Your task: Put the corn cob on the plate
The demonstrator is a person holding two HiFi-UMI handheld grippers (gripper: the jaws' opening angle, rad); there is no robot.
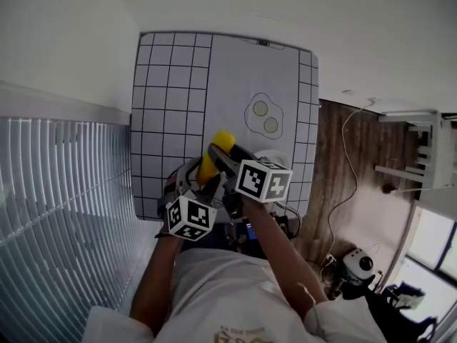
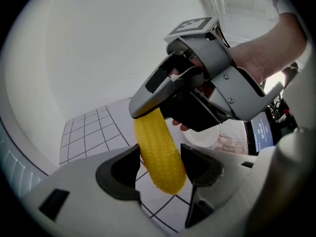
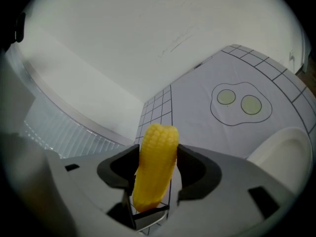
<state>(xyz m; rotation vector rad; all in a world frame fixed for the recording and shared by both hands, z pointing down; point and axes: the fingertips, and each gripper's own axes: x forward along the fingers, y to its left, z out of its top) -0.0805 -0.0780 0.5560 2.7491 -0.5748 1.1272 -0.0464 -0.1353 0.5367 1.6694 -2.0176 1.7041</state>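
A yellow corn cob (image 1: 216,153) hangs above the near part of the grid-printed mat (image 1: 171,98). My right gripper (image 1: 220,156) is shut on its upper half; in the right gripper view both pads press the cob (image 3: 155,167). My left gripper (image 1: 203,179) comes in from below. In the left gripper view its jaws (image 2: 160,164) close on the cob's lower end (image 2: 160,152), and the right gripper (image 2: 148,110) grips the top. The white plate (image 1: 275,161) lies on the mat beside my right gripper, partly hidden by its marker cube, and shows in both gripper views (image 3: 281,152) (image 2: 207,135).
A fried-egg outline (image 1: 263,116) is drawn on the mat beyond the plate. White slats (image 1: 64,184) run along the left. On the right is wooden floor (image 1: 357,184) with a white cable. A small screen (image 2: 259,132) sits near the plate.
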